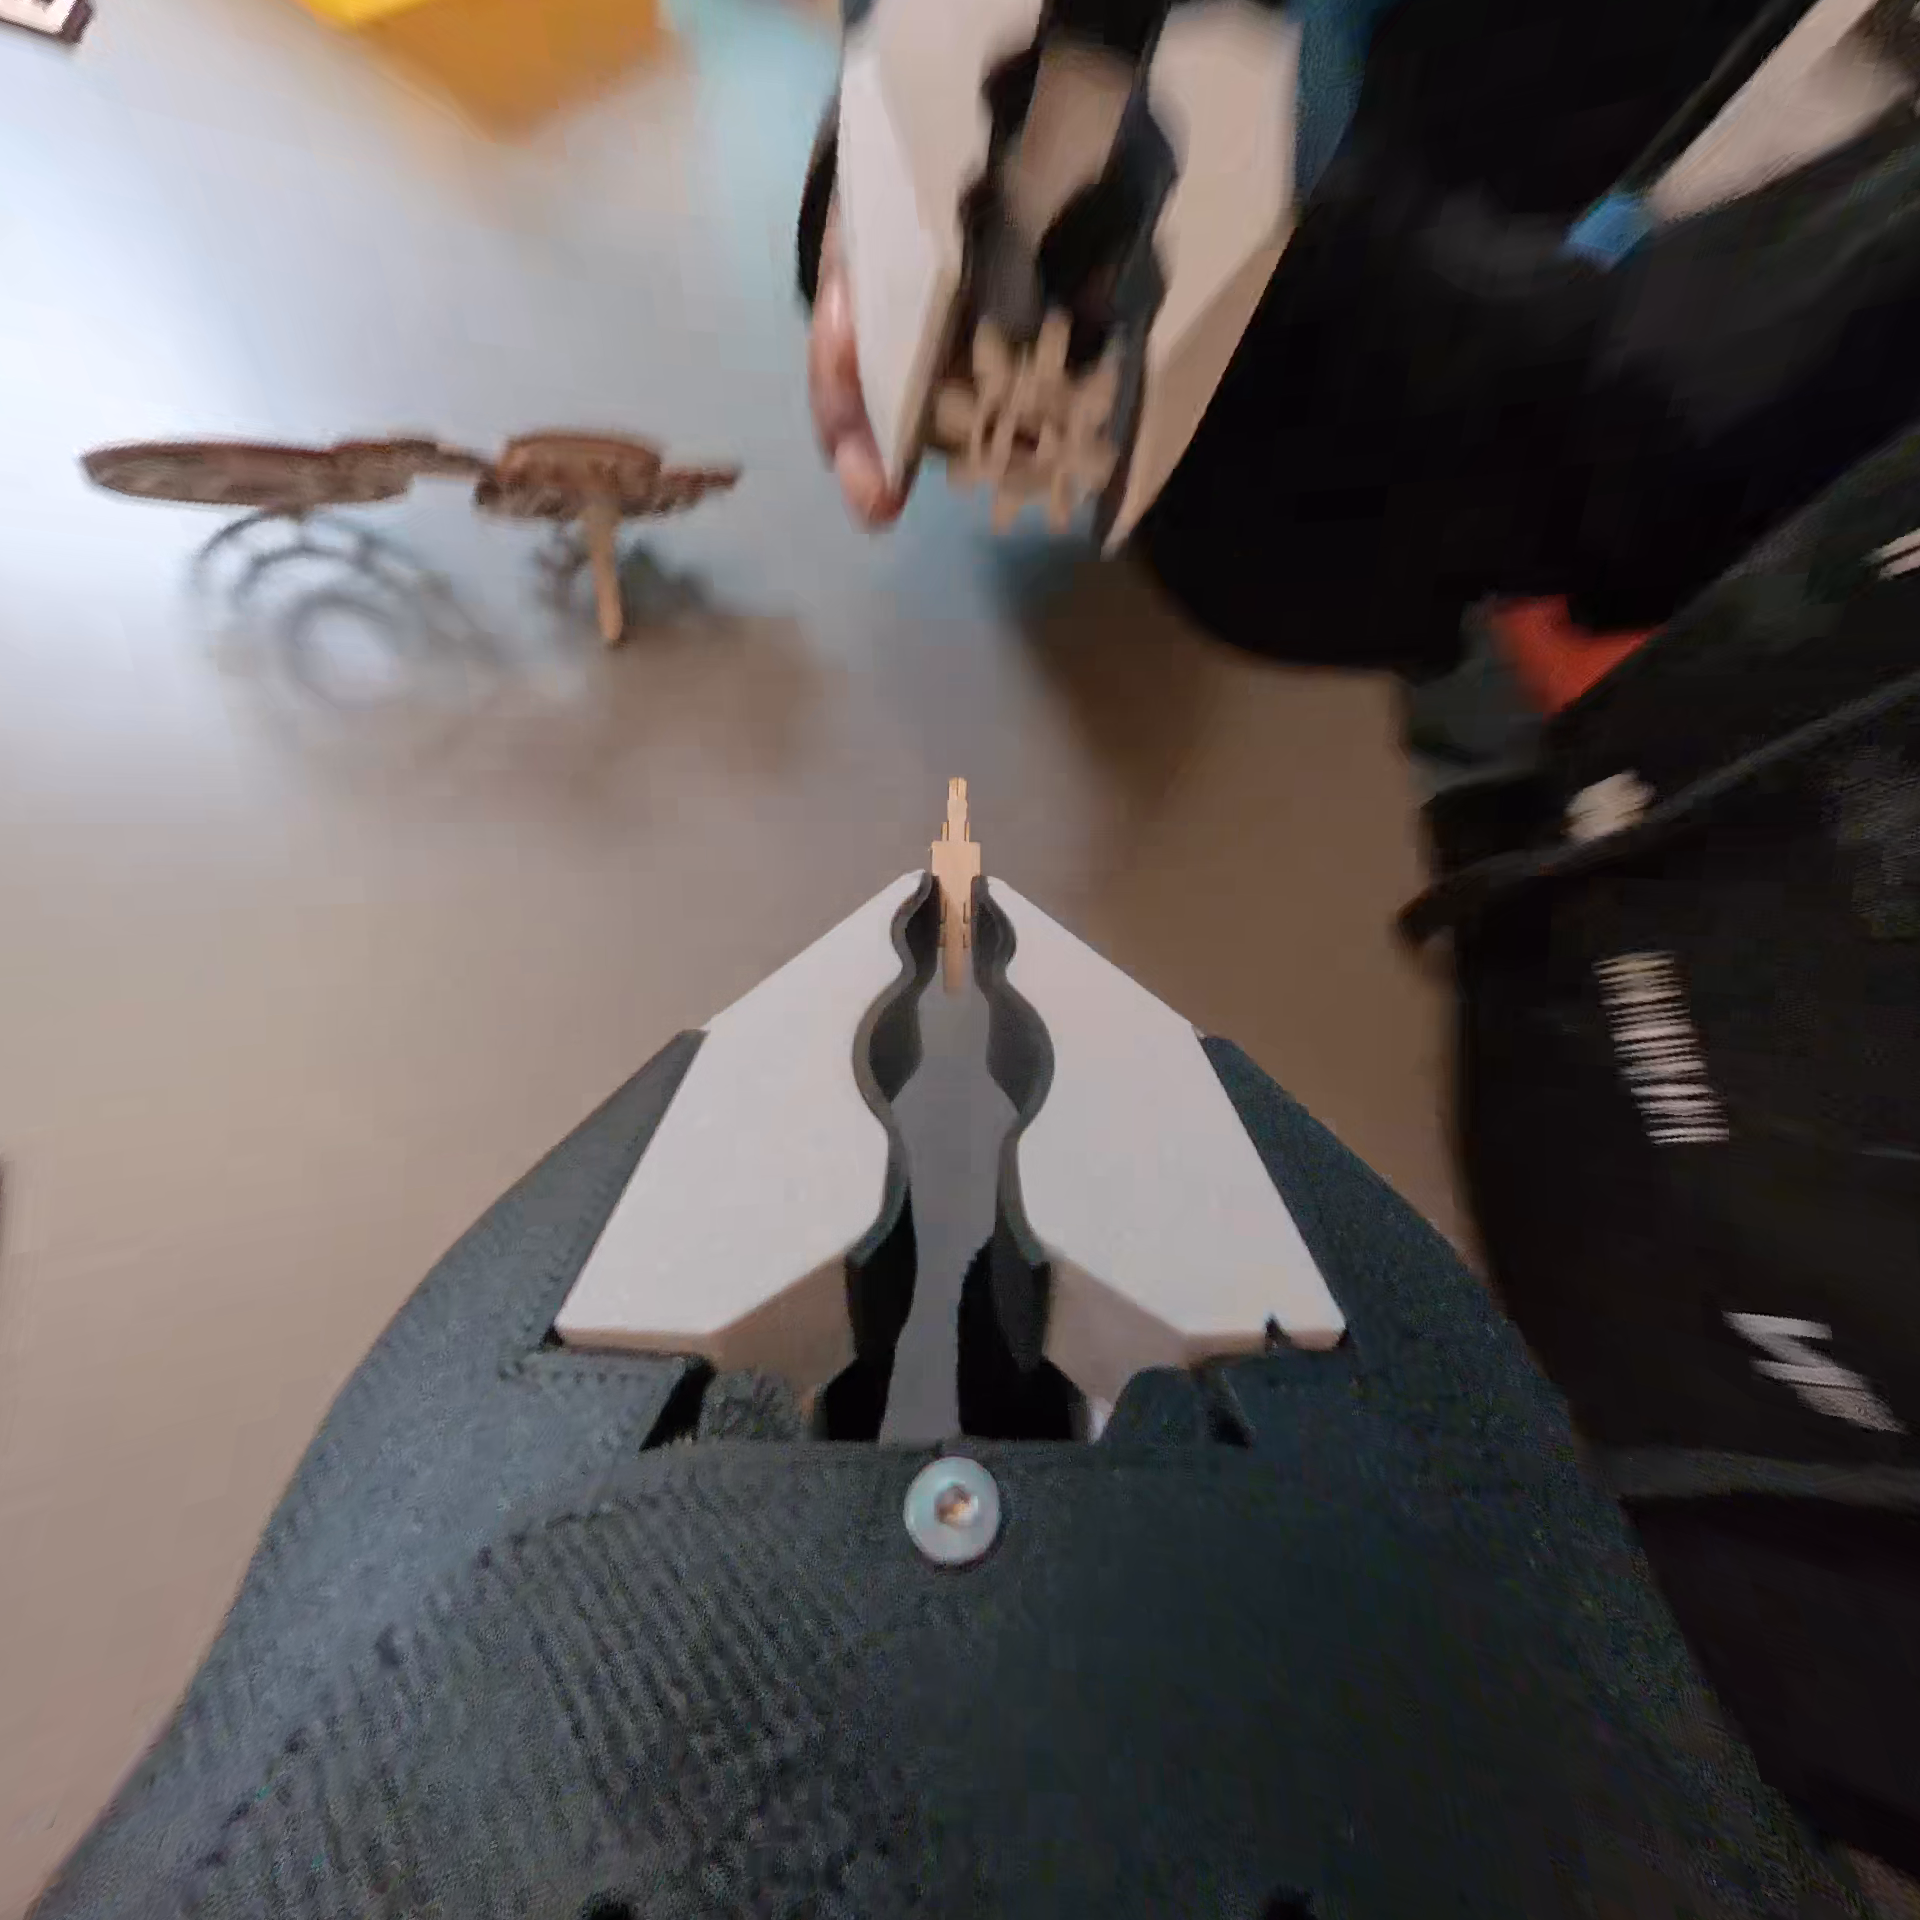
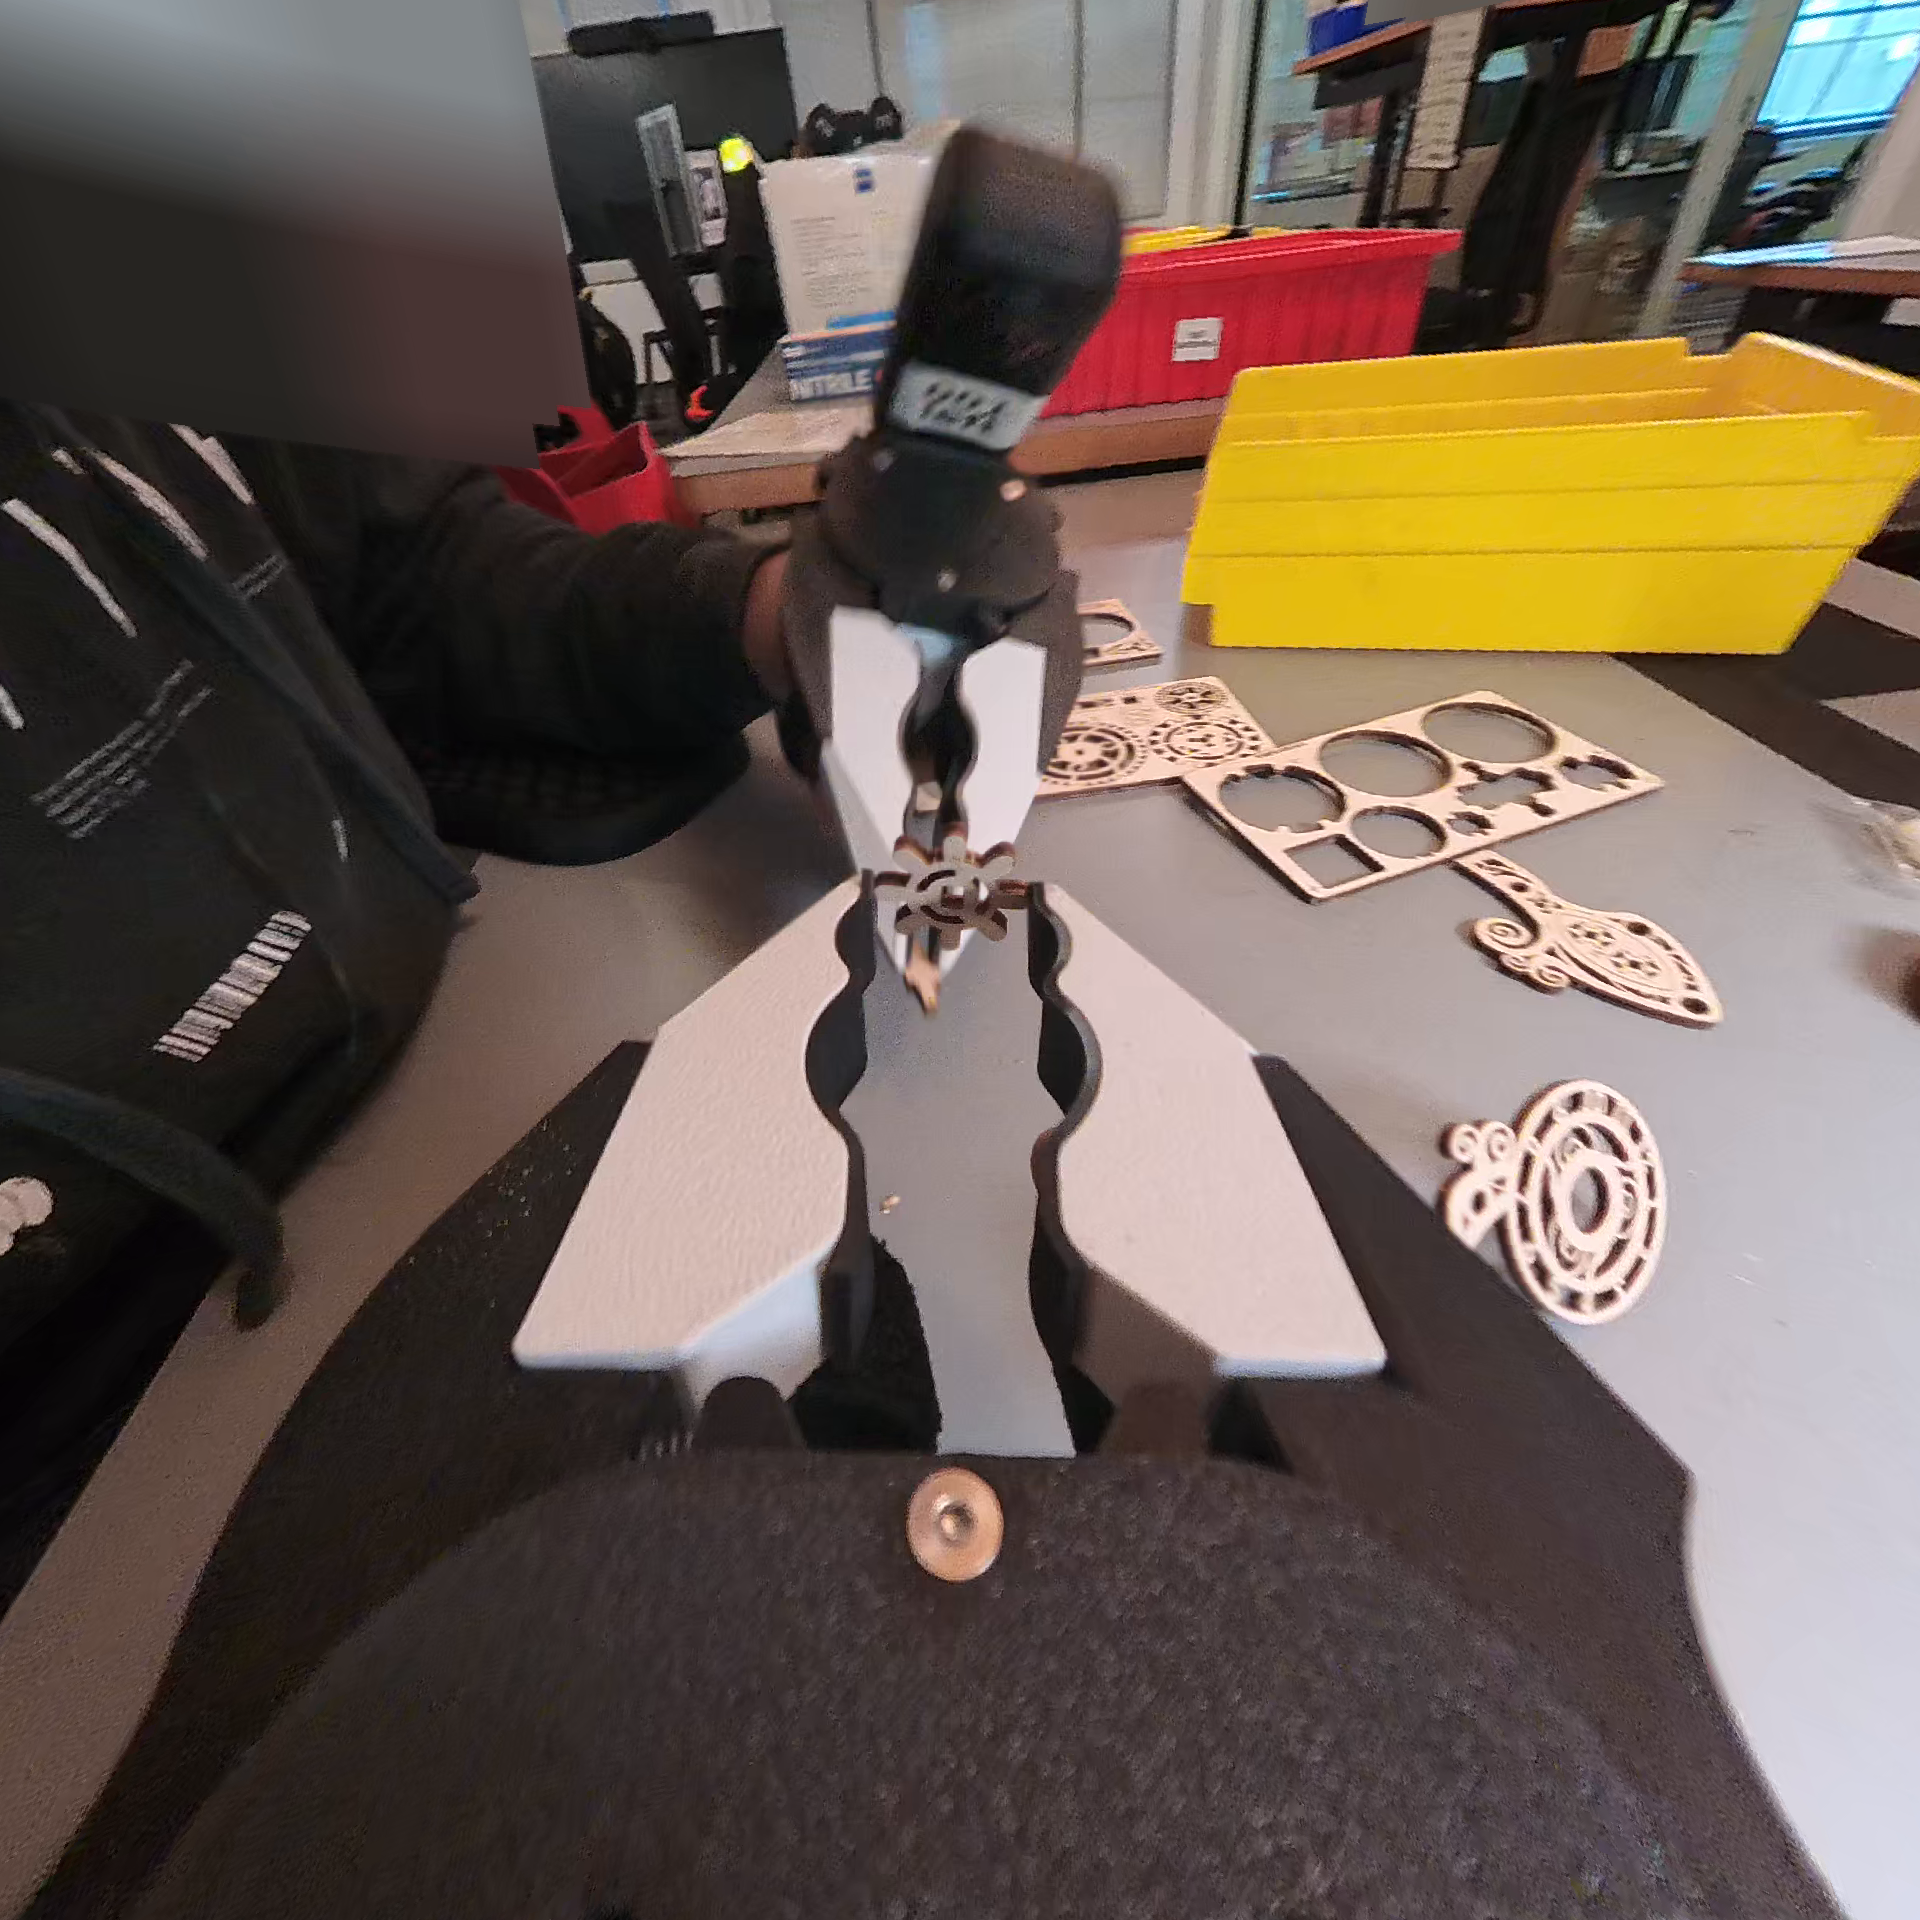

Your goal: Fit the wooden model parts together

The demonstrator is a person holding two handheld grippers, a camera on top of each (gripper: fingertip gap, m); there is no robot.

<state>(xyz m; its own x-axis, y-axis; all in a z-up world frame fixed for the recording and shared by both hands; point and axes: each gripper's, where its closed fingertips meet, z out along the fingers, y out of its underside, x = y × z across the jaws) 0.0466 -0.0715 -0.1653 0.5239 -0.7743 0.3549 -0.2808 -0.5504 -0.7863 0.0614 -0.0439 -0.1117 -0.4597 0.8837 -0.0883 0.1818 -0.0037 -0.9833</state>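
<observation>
Gear sits pinched across the right hand-held gripper, hole exposed; left hand-held gripper, clamped on a peg, aims to thread it.

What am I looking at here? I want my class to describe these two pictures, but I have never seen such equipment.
No robot: a person holds a hand tool in each hand, each ending in a two-fingered gripper with a camera looking along its fingers. One picture comes from each tool.

The left gripper is shut on a thin notched pale wooden peg. The right gripper pinches a small pale wooden gear with rounded teeth, and the left gripper meets it there.

On the grey table lie flat pale wooden sheets with round cut-outs, a round lacy wooden disc and a leaf-shaped lacy wooden piece. A yellow plastic bin stands behind.
</observation>
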